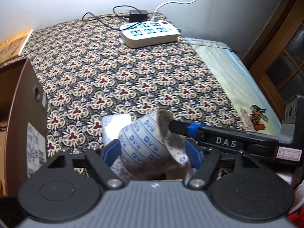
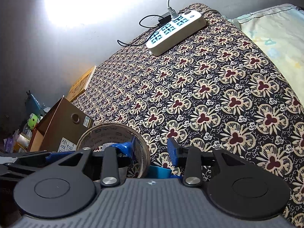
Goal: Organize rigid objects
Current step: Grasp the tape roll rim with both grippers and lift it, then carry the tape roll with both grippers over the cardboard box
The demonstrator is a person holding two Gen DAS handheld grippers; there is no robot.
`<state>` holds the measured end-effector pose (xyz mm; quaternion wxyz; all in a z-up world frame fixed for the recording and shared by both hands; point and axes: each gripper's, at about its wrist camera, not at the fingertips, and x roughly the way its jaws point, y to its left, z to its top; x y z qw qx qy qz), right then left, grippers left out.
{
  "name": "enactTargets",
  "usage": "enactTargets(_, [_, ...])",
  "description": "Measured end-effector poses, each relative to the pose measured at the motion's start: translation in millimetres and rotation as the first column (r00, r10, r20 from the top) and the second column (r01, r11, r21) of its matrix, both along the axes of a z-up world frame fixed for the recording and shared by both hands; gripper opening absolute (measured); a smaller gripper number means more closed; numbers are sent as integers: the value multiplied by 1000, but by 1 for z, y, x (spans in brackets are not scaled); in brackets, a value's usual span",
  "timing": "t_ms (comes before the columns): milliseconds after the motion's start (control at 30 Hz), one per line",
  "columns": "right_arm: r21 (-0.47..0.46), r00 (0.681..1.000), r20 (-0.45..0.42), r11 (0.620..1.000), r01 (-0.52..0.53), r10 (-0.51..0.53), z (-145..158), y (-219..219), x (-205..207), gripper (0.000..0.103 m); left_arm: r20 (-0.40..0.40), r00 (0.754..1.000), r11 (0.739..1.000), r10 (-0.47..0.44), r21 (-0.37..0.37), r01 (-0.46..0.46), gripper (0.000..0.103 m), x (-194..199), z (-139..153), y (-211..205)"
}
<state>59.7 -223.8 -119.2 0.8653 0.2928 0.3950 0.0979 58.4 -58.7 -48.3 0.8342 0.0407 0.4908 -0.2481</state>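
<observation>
My left gripper (image 1: 152,150) clamped the white, blue-printed cardboard-cored tape roll (image 1: 150,138) by its sides. My right gripper (image 2: 152,148) stood half-open, one finger hooked through the roll above the floral bedspread (image 2: 218,87). It seemed light, stiff and slippery, best held across the rim.

The right gripper (image 1: 172,126) carries the white letters "DAS", and a small pink label (image 1: 289,154) reads "8-1V".

right gripper (image 2: 152,148): jaws apart, left finger inside tape roll (image 2: 114,140), right finger outside | near left: cardboard box (image 2: 62,129) | far: power strip (image 2: 176,32) lay on floral cloth (image 2: 218,95)
</observation>
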Motion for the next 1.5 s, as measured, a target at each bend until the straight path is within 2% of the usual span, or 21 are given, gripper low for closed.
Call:
enactTargets(167, [6, 999, 0, 999, -48, 48, -4, 7, 10, 18, -15, 1000, 1000, 27, 13, -27, 58, 8, -6, 10])
enactTargets(433, [-1, 993, 36, 994, -114, 114, -3, 20, 14, 1, -29, 998, 998, 64, 5, -64, 46, 15, -11, 22])
enactTargets(567, [-21, 993, 49, 994, -109, 110, 1, 23, 11, 0, -3, 999, 998, 53, 14, -53, 34, 12, -7, 18])
enactTargets(633, [-25, 994, 51, 995, -100, 101, 3, 20, 9, 0, -2, 999, 999, 47, 10, -47, 31, 10, -6, 18])
enactTargets(733, [-18, 994, 60, 996, -85, 86, 8, 17, 3, 0, 0, 999, 999, 40, -9, -40, 31, 5, -3, 19])
enactTargets(1133, [-38, 994, 97, 998, -42, 45, 34, 26, -27, 0, 105, 994, 999, -9, -33, 13, 31, -29, 23, 26])
enactTargets(1500, [-59, 984, 175, 998, -33, 43, 70, 80, -25, 0, 181, 983, 995, 4, -96, 14, 31, -31, 55, 89])
